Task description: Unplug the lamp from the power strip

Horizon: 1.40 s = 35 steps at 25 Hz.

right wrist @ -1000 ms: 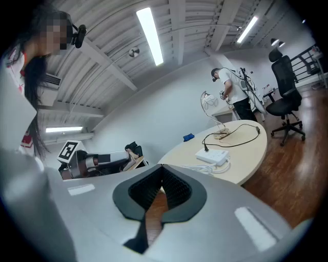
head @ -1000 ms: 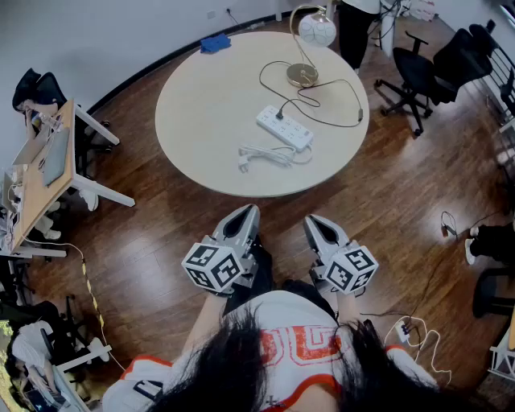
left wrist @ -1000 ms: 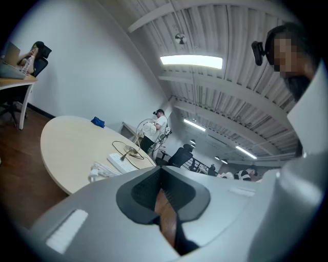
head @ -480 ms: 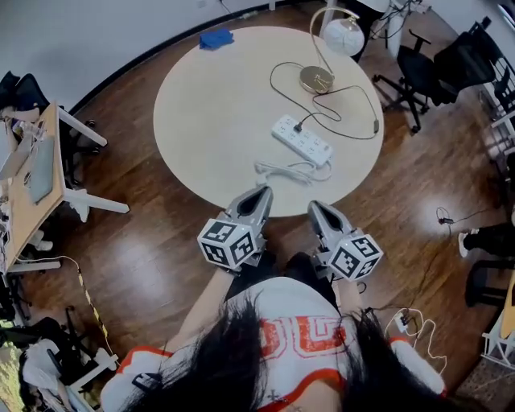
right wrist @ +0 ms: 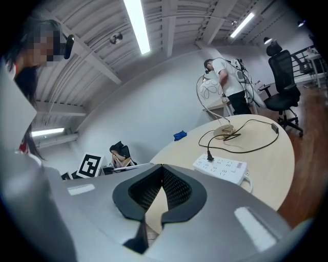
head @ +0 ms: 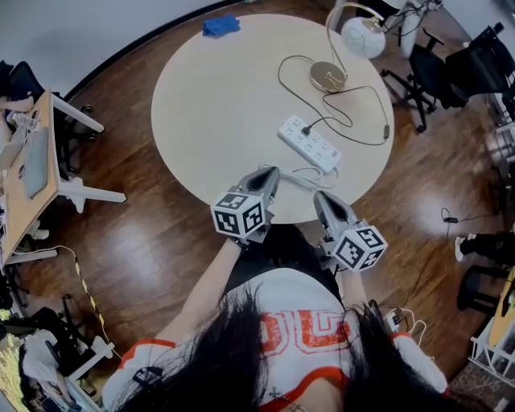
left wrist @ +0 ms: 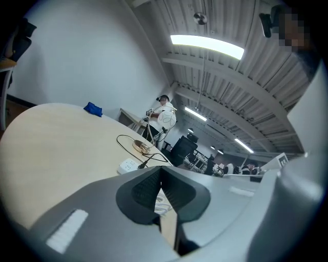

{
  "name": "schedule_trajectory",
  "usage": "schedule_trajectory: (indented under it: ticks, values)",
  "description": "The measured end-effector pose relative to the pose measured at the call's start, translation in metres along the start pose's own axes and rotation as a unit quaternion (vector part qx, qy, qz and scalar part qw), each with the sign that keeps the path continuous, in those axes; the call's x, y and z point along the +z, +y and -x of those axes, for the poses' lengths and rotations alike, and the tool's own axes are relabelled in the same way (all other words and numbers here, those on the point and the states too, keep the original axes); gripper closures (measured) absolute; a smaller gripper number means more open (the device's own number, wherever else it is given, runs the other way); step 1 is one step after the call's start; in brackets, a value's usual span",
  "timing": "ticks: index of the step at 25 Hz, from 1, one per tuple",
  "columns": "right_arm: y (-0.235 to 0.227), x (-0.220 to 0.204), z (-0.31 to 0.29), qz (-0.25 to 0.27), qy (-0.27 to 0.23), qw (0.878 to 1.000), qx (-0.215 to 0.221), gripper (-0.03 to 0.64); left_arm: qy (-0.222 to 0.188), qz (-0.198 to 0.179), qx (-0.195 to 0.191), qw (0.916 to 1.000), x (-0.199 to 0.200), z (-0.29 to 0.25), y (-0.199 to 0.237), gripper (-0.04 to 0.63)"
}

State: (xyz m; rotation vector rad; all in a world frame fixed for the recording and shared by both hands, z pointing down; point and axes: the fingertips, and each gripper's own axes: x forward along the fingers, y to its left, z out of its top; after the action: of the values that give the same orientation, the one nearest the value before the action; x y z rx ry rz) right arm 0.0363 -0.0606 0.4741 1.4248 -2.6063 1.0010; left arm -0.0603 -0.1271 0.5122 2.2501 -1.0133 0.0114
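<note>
left gripper and right gripper are hovering side by side over the near rim of the round table, each with its jaws pressing together and gripping nothing. just beyond their tips a coiled white cord is lying, and past it the white power strip is sitting with the lamp's black plug seated in its far end. the black lamp cable is looping back to the brass-based globe lamp near the far rim. a blue cloth is lying at the far edge.
</note>
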Motion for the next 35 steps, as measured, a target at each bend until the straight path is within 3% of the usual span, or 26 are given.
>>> schedule_trajectory:
  ticks: [8, 14, 19, 22, 24, 29, 35]
  values:
    - [-0.045, 0.014, -0.046, 0.031, 0.058, 0.998, 0.011, 0.615, 0.074, -0.078, 0.024, 0.9939, -0.006, -0.097, 0.048, 0.595]
    - [-0.082, 0.007, -0.078, 0.068, 0.113, 0.991, 0.003, 0.615, 0.148, -0.091, 0.057, 0.9831, -0.024, -0.151, 0.075, 0.595]
    - [-0.103, -0.003, -0.105, 0.097, 0.152, 0.984, -0.004, 0.614, 0.199, -0.066, 0.093, 0.9733, -0.047, -0.156, 0.097, 0.595]
    - [-0.114, -0.011, -0.121, 0.141, 0.183, 0.973, -0.016, 0.61, 0.206, -0.048, 0.098, 0.9725, -0.051, -0.153, 0.1, 0.595]
    - [-0.121, -0.015, -0.131, 0.173, 0.205, 0.963, -0.02, 0.556, 0.208, -0.044, 0.098, 0.9722, -0.051, -0.152, 0.098, 0.595]
    - [-0.135, -0.026, -0.16, 0.261, 0.251, 0.932, -0.03, 0.515, 0.21, -0.034, 0.11, 0.9709, -0.052, -0.148, 0.097, 0.595]
    - [-0.141, -0.033, -0.192, 0.312, 0.275, 0.909, -0.027, 0.508, 0.223, -0.05, 0.117, 0.9665, -0.053, -0.148, 0.095, 0.595]
